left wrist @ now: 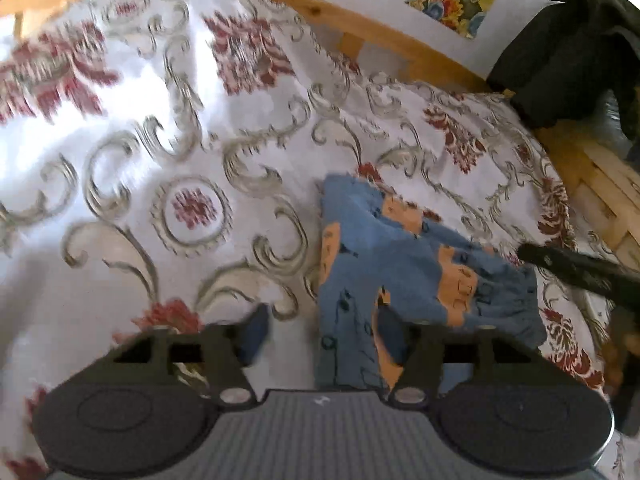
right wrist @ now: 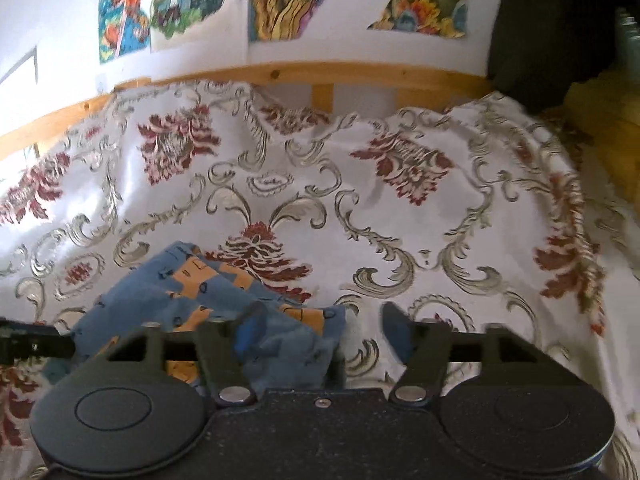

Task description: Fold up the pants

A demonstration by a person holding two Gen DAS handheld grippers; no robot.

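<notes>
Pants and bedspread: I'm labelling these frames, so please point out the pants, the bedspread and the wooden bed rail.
pants (left wrist: pixel 384 248), left wrist view, blue upper panel.
bedspread (right wrist: pixel 400 232), right wrist view, bare patterned area.
wooden bed rail (right wrist: pixel 320 71), right wrist view, horizontal bar.

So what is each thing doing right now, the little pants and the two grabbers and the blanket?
Pants: bunched up on the blanket, not neatly folded yet.
Left gripper: open, one finger over the pants, gripping nothing.
Right gripper: open, its left finger over the pants, gripping nothing.
Blanket: spread out, wrinkled.
Dark cloth: hanging crumpled by the wooden frame.
</notes>
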